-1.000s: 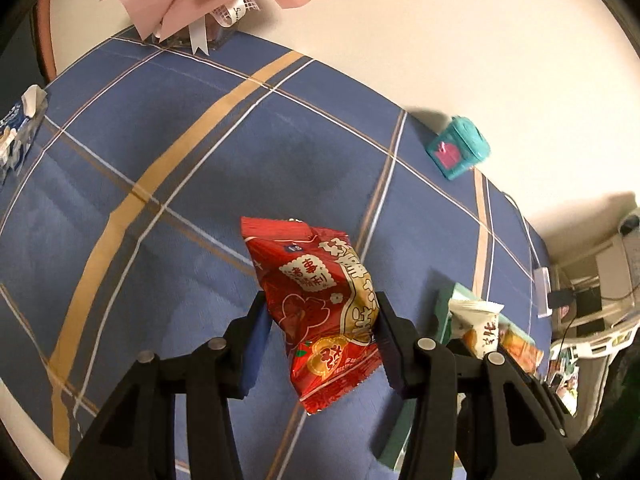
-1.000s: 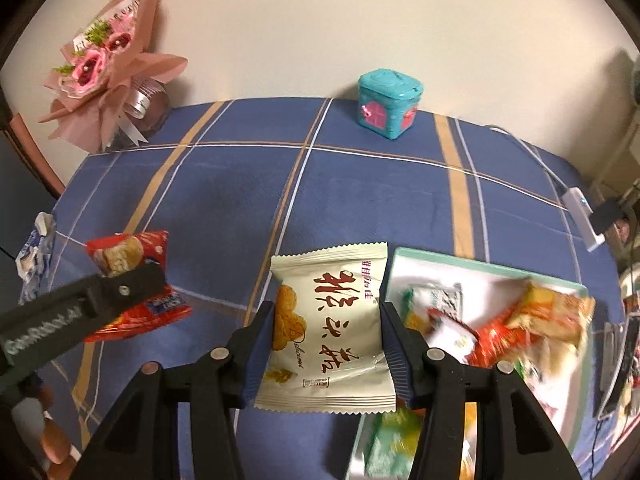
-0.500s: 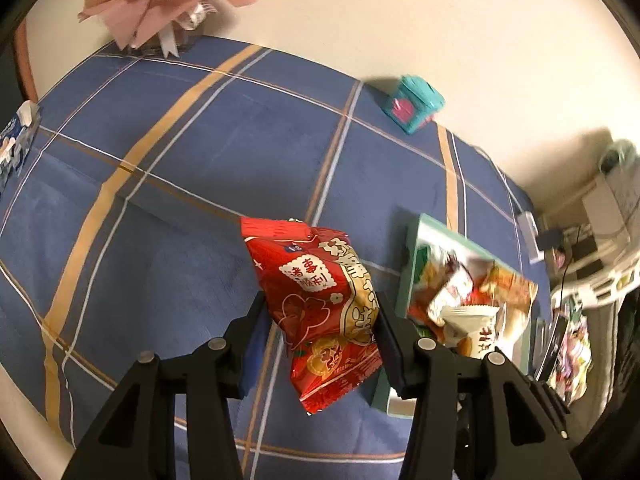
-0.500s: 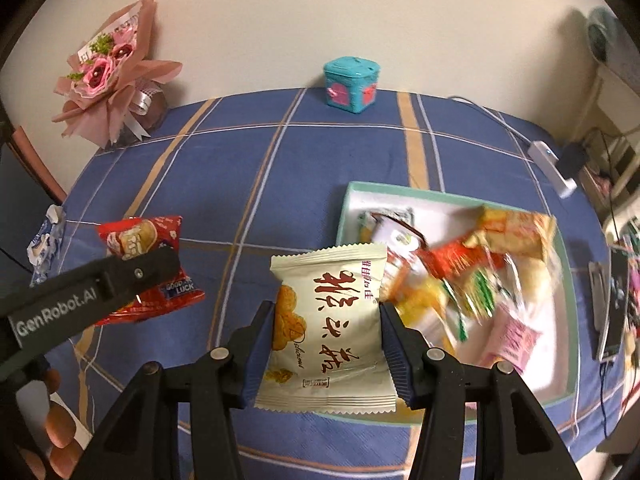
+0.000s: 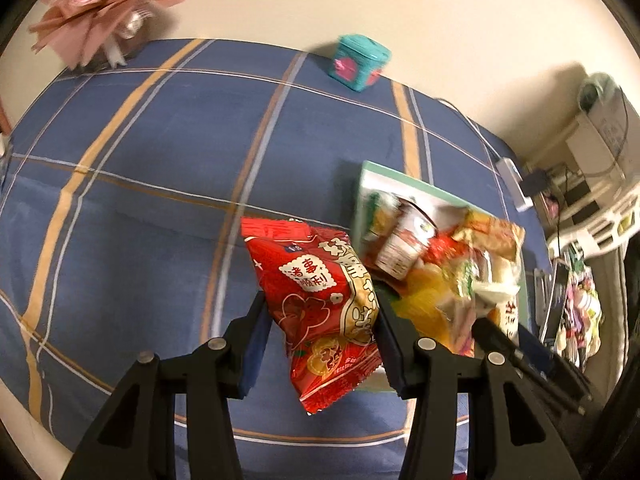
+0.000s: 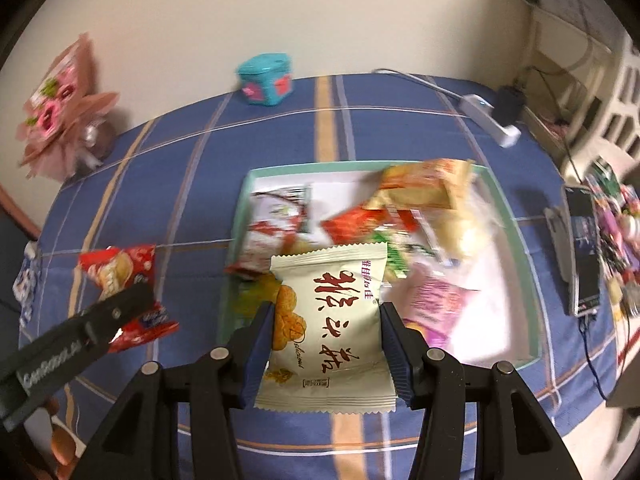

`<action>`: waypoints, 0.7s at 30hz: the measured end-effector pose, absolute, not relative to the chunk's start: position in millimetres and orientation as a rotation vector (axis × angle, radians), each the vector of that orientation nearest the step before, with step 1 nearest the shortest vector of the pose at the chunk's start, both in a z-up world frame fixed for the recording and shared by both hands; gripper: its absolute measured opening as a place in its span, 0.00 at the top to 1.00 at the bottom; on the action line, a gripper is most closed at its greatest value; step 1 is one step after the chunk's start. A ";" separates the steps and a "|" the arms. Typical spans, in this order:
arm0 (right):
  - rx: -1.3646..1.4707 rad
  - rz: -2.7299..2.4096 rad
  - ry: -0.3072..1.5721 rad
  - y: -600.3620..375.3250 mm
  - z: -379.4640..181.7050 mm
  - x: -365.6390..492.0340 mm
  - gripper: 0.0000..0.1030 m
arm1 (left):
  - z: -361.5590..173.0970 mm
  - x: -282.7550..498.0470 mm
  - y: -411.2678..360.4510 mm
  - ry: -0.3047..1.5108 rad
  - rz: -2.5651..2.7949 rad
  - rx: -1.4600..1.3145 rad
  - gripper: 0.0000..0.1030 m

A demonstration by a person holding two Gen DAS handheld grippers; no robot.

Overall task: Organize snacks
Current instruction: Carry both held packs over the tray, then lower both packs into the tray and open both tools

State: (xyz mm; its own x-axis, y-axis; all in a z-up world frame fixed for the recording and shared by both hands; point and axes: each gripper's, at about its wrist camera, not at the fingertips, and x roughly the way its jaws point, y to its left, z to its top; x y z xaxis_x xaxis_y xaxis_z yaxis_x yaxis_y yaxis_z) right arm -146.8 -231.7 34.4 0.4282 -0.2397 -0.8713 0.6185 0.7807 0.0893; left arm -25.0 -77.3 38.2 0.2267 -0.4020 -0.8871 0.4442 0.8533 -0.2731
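Note:
My left gripper point(image 5: 320, 328) is shut on a red snack packet point(image 5: 320, 300), held above the blue checked cloth just left of the green-rimmed tray point(image 5: 400, 178). My right gripper point(image 6: 326, 332) is shut on a cream snack packet point(image 6: 328, 320) and hangs over the near left part of the same tray point(image 6: 500, 200), which holds several mixed snack packets. In the right wrist view the left gripper's finger point(image 6: 80, 336) with the red packet point(image 6: 116, 272) shows at the left. The cream packet point(image 5: 508, 312) peeks in at the right of the left wrist view.
A teal box point(image 6: 266, 78) and a pink bouquet point(image 6: 60, 108) stand by the wall at the back. A white power strip point(image 6: 490, 118) with cable lies at the back right, a phone point(image 6: 582, 248) right of the tray. White shelving point(image 5: 600, 216) stands beyond the bed's right edge.
Both grippers have carried their packets rightward across the cloth. The tray has come from the right edge of both views toward the middle, now under the cream packet and beside the red one.

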 end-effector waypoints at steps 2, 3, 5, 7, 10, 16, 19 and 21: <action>0.457 -0.580 0.989 -244.1 33.1 -153.9 0.47 | 35.5 -31.7 -87.3 1.217 -0.606 0.057 0.50; 0.467 -0.590 0.988 -249.6 32.4 -157.2 0.47 | 33.7 -35.4 -92.7 1.222 -0.616 0.070 0.50; 0.492 -0.619 0.986 -263.3 30.7 -165.7 0.47 | 30.0 -43.0 -103.3 1.229 -0.634 0.103 0.50; 0.516 -0.640 0.986 -273.4 29.0 -171.3 0.47 | 26.1 -50.1 -112.9 1.235 -0.649 0.136 0.50; 0.549 -0.657 0.989 -285.4 24.8 -178.6 0.47 | 18.9 -55.5 -121.3 1.249 -0.656 0.171 0.50; 0.590 -0.663 0.998 -297.7 14.6 -182.8 0.47 | 7.6 -59.6 -129.5 1.269 -0.670 0.207 0.50; 0.592 -0.651 1.003 -298.5 10.2 -179.6 0.47 | 2.9 -59.7 -134.6 1.263 -0.674 0.222 0.50; 0.589 -0.646 1.008 -298.6 7.5 -177.3 0.47 | -0.6 -59.2 -136.0 1.269 -0.682 0.216 0.50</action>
